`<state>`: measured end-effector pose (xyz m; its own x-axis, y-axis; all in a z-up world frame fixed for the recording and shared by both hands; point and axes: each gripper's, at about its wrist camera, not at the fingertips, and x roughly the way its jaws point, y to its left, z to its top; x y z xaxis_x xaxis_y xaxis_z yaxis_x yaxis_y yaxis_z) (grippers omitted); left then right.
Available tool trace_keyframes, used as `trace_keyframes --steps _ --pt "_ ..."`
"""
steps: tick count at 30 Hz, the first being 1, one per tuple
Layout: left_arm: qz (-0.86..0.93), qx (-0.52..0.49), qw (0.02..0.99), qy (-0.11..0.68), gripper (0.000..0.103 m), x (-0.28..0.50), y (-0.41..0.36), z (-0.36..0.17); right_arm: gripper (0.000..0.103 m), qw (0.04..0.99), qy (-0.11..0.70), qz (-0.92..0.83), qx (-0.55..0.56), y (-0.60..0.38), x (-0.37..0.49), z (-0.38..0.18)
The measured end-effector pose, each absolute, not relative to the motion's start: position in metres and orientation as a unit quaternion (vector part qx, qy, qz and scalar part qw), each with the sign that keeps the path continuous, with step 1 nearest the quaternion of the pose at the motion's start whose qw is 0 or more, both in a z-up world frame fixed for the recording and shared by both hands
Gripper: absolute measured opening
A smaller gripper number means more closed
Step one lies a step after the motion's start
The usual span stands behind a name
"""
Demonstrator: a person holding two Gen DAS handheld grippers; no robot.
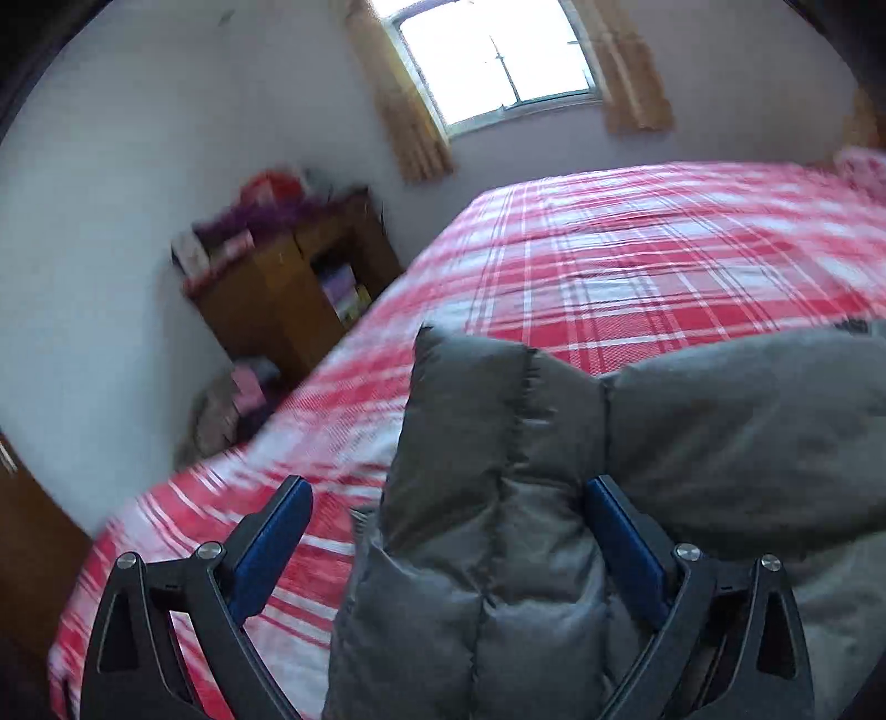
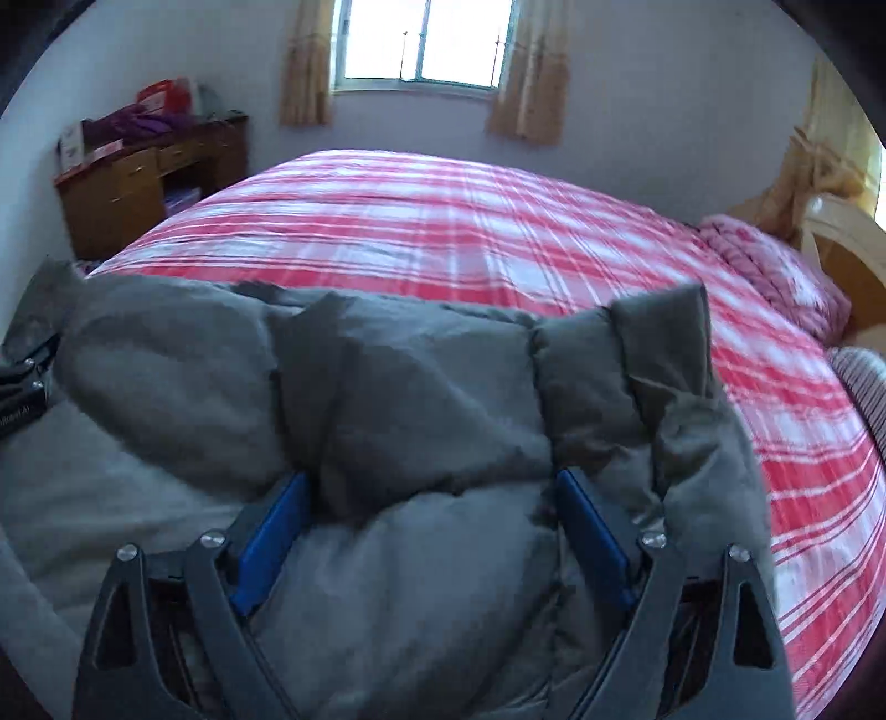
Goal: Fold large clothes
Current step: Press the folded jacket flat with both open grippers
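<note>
A grey quilted puffer jacket lies in thick folds on the near part of a bed with a red and white plaid cover. My left gripper is open over the jacket's left edge. Its left pad hangs above bare plaid, and its right pad sits beside the padding. My right gripper stands open at the right end of the jacket. Grey fabric bulges between its blue pads, which do not pinch it. Part of the left gripper shows at the far left of the right wrist view.
A wooden desk piled with bags and clothes stands at the bed's far left corner, under a curtained window. A pink pillow and a cream headboard are at the right, with a striped cloth nearer.
</note>
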<state>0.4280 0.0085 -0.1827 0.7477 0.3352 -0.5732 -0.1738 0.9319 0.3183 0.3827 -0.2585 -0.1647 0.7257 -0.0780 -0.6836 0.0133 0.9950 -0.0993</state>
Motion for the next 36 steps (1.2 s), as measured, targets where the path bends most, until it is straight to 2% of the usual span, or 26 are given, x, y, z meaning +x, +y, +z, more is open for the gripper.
trace_keyframes --steps 15,36 --pt "0.133 0.113 0.915 0.365 0.102 0.446 0.007 -0.206 0.093 0.922 0.387 -0.017 0.026 -0.270 0.396 -0.180" --pt "0.138 0.133 0.906 0.378 0.102 0.450 0.003 -0.213 0.095 0.907 0.419 -0.032 0.011 -0.266 0.410 -0.189"
